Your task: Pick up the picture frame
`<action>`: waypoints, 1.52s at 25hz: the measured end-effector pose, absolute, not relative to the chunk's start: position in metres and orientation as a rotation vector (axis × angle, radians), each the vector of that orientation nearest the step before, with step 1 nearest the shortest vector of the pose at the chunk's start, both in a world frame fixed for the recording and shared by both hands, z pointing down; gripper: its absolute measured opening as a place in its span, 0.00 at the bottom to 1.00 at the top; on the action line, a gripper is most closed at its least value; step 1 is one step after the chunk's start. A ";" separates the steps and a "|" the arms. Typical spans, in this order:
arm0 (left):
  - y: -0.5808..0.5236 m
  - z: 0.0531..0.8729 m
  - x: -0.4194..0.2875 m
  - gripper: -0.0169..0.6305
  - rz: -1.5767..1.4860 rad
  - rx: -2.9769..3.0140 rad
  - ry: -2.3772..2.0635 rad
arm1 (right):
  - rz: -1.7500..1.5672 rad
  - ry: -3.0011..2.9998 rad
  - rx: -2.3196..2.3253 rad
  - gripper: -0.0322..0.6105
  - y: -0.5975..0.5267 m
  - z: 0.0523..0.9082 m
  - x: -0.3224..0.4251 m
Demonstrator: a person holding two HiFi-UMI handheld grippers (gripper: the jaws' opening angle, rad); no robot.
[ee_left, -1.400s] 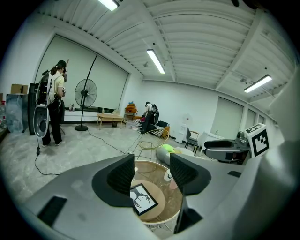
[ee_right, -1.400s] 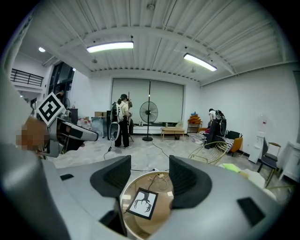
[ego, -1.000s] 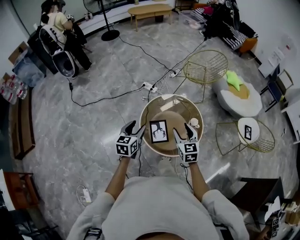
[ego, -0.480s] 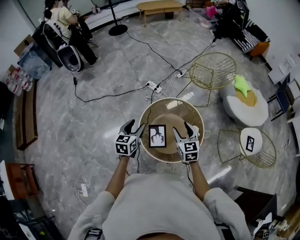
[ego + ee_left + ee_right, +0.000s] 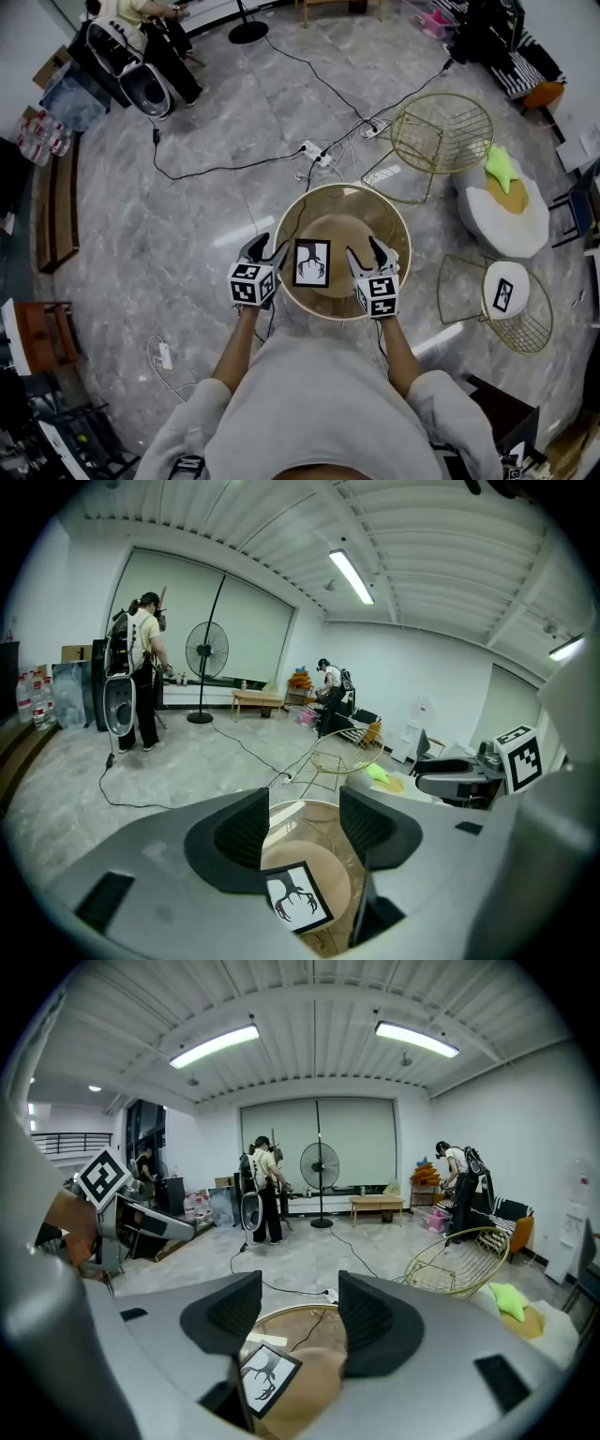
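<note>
A small black picture frame (image 5: 311, 262) with a white print of a dark antler shape lies on a tan disc on the round glass table (image 5: 398, 234). It also shows in the left gripper view (image 5: 297, 898) and the right gripper view (image 5: 265, 1374). My left gripper (image 5: 262, 249) hangs open just left of the frame, at the table's left rim. To the frame's right, my right gripper (image 5: 367, 252) is open above the table. Neither touches the frame. In both gripper views the jaws stand apart with nothing between them.
A gold wire chair (image 5: 441, 133) stands behind the table. A white pouf (image 5: 503, 216) with a green toy is at the right, and a wire side table (image 5: 506, 292) holds another frame. Power strips and cables (image 5: 314, 150) cross the floor. People stand at the far left (image 5: 150, 37).
The head view has shifted forward, so the room slides up in the frame. Both grippers stay beside the frame, open, with the left one slightly closer to the table rim.
</note>
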State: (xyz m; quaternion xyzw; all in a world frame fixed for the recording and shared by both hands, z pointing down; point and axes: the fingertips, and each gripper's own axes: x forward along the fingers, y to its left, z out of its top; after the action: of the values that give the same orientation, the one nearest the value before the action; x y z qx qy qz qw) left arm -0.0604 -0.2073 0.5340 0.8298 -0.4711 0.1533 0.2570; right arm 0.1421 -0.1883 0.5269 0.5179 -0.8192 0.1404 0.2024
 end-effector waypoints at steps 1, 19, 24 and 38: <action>-0.207 0.537 -0.059 0.38 0.423 2.241 -1.280 | 0.404 -2.286 1.435 0.43 -0.188 0.531 0.143; -0.192 0.600 -0.061 0.38 0.554 2.142 -1.228 | 0.560 -2.233 1.336 0.43 -0.180 0.592 0.132; -0.185 0.626 -0.061 0.38 0.570 2.117 -1.184 | 0.599 -2.184 1.314 0.43 -0.170 0.615 0.127; -0.191 0.680 -0.061 0.38 0.609 2.114 -1.077 | 0.701 -2.086 1.323 0.43 -0.161 0.670 0.111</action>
State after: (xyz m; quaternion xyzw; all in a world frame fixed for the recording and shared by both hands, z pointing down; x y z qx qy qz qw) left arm -0.0613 -0.1909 0.6799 0.8119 -0.4137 0.2338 0.3392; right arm 0.1110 -0.1607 0.6695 0.4944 -0.7791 0.2617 0.2831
